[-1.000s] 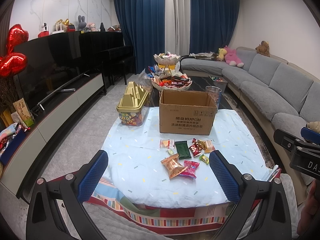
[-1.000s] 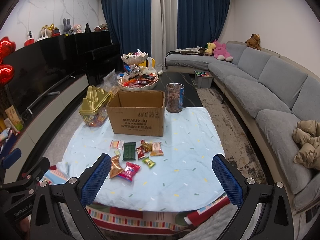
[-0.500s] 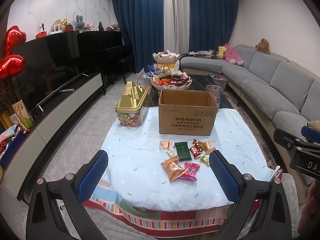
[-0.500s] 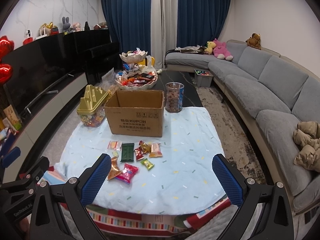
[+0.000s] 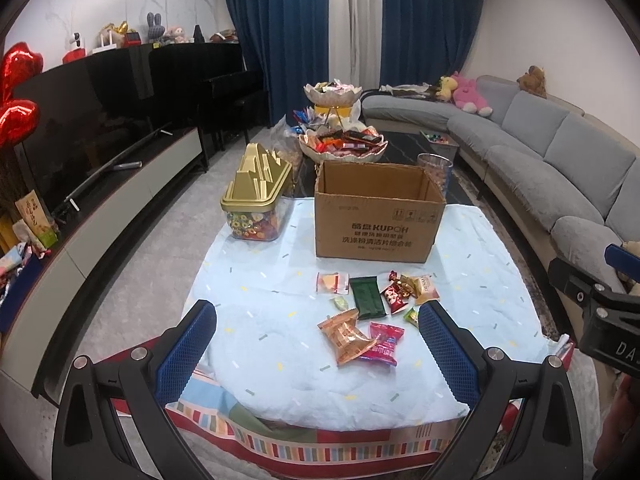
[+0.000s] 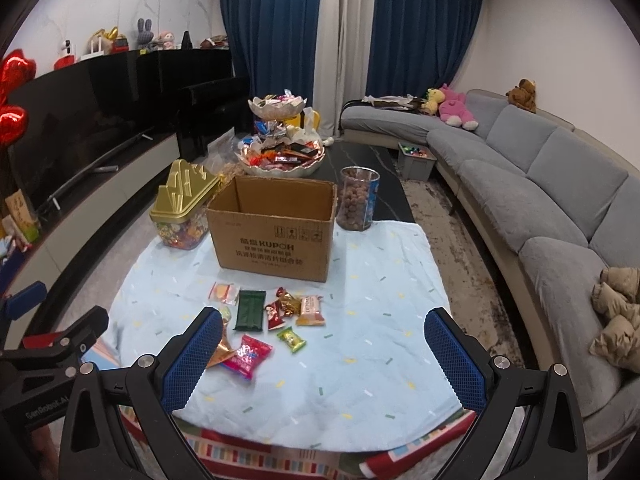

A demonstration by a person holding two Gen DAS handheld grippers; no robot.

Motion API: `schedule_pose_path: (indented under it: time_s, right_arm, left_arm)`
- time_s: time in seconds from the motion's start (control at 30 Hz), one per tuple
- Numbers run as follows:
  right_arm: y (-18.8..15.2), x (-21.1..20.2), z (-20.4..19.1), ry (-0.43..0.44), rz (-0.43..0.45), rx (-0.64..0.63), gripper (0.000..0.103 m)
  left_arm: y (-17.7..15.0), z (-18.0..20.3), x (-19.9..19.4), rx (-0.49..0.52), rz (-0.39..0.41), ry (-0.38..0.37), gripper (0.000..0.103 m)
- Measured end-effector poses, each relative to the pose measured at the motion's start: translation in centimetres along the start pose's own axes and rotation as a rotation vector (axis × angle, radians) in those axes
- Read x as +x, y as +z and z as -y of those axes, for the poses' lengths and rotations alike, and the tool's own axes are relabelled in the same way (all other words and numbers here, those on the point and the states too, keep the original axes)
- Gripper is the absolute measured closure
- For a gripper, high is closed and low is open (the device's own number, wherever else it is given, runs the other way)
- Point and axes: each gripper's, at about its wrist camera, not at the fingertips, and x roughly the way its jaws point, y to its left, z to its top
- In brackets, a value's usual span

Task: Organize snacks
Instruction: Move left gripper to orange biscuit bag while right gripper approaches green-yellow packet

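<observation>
Left gripper (image 5: 318, 354): fingers spread wide, empty, held above near table edge
Right gripper (image 6: 322, 358): likewise spread, empty, held above the cloth (image 6: 380, 312)
Snacks (image 6: 276, 320): loose cluster on cloth, just in front of box (image 6: 274, 232); green packet (image 5: 367, 297), orange bag (image 5: 345, 336) overlapping pink bag (image 5: 383, 343)
Box: open, upright, mid-table
Gold-lidded tub (image 5: 256, 204): left of box
Jar (image 6: 357, 204): right of box, behind
Candy bowls (image 5: 342, 146): behind box
</observation>
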Motion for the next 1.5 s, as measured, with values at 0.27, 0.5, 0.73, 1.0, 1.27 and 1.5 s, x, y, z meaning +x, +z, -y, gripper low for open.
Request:
schedule_pose_path:
  time_s: [0.27,0.5,0.73,1.0,1.27,1.5]
  right_arm:
    - [-0.2,3.4,-0.3,0.022,-0.033,-0.039,0.001]
    - [-0.7,7.3,-0.3,0.034,-0.074,-0.063,0.001]
    - [-1.2,10.5,-1.0,0.079,-0.120,-0.095,0.007]
    - [-1.8,14.0,-1.5,0.118,-0.170,-0.127,0.008]
    - [-2.6,17.6,-1.9,0.150,-0.243,-0.167,0.025]
    - [-3.5,20.1,-2.9,0.188,-0.289,-0.194,0.033]
  left_arm:
    - [0.3,0.8,3.6,0.008,-0.080,0.001,0.000]
    - [0.0,1.3,7.1,0.012,-0.151,0.011,0.000]
    - [-0.1,1.8,10.4,0.009,-0.207,0.022,0.000]
    - [-0.6,2.2,14.1,-0.002,-0.271,0.023,0.001]
    - [-1.8,2.2,17.5,-0.053,-0.345,0.006,0.004]
    - [-2.4,2.3,20.2,-0.097,-0.398,-0.007,0.008]
